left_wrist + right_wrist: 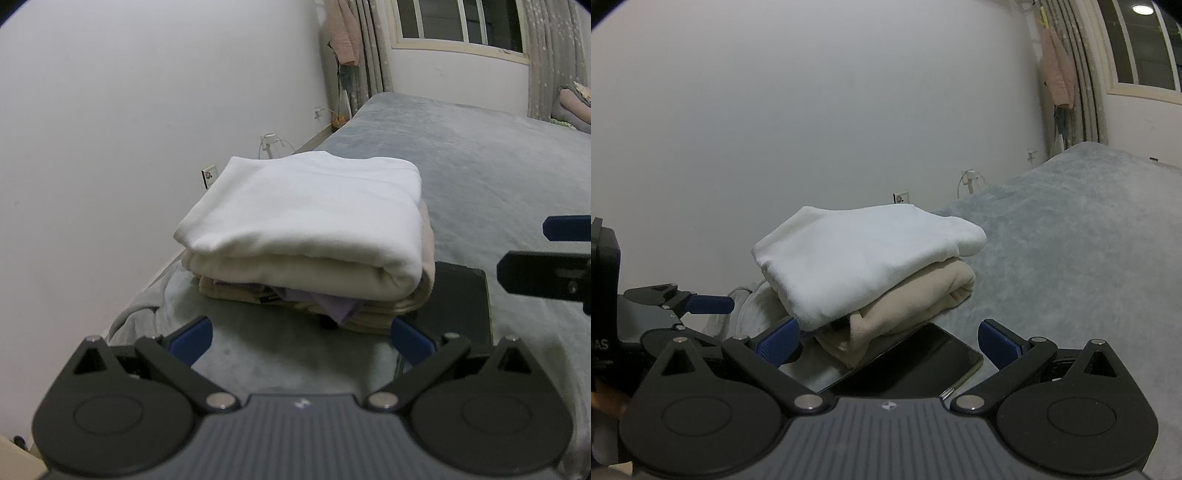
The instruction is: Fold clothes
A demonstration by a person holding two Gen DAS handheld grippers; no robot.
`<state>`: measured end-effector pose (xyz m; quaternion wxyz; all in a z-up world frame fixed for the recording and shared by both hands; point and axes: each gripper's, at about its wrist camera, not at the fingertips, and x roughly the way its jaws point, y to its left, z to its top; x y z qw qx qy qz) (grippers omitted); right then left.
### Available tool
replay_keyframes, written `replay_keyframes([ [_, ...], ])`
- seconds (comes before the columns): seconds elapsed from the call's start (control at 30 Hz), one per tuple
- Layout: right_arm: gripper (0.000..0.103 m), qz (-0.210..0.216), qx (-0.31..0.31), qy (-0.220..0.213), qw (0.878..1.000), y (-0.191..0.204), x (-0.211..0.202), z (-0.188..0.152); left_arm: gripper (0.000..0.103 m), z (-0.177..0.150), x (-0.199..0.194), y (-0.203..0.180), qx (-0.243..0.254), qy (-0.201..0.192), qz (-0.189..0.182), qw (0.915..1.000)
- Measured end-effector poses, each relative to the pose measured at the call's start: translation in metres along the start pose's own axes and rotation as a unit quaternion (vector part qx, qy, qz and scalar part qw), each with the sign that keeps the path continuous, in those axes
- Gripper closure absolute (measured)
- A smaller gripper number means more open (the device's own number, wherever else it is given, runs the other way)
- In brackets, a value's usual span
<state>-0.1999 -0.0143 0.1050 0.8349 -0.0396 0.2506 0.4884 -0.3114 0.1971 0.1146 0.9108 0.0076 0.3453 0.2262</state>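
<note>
A folded white garment (306, 214) tops a stack of folded clothes on the grey bed (480, 177). Beneath it lie a cream piece (295, 275) and a lilac one (336, 306). My left gripper (301, 338) hovers open just in front of the stack, nothing between its blue pads. The right wrist view shows the same white garment (864, 254) over a beige garment (916, 306). My right gripper (888, 341) is open, its left pad close to the stack's lower corner. The right gripper's fingers (546, 266) show at the left view's right edge.
A dark phone (908, 363) lies on the bed beside the stack, partly under it; it appears as a dark slab (461, 291) in the left view. A white wall (147, 129) with sockets runs along the bed's left. Curtains and a window (461, 22) stand at the far end.
</note>
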Motion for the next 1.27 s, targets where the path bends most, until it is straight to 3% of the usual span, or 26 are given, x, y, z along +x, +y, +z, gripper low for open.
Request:
replay_keyframes([
  [1.27,0.0,-0.004,-0.004,0.008,1.0,0.0012,0.0038,-0.0041,0.0,-0.0007,-0.0021,-0.0091,0.03,-0.015,0.003,0.9994],
])
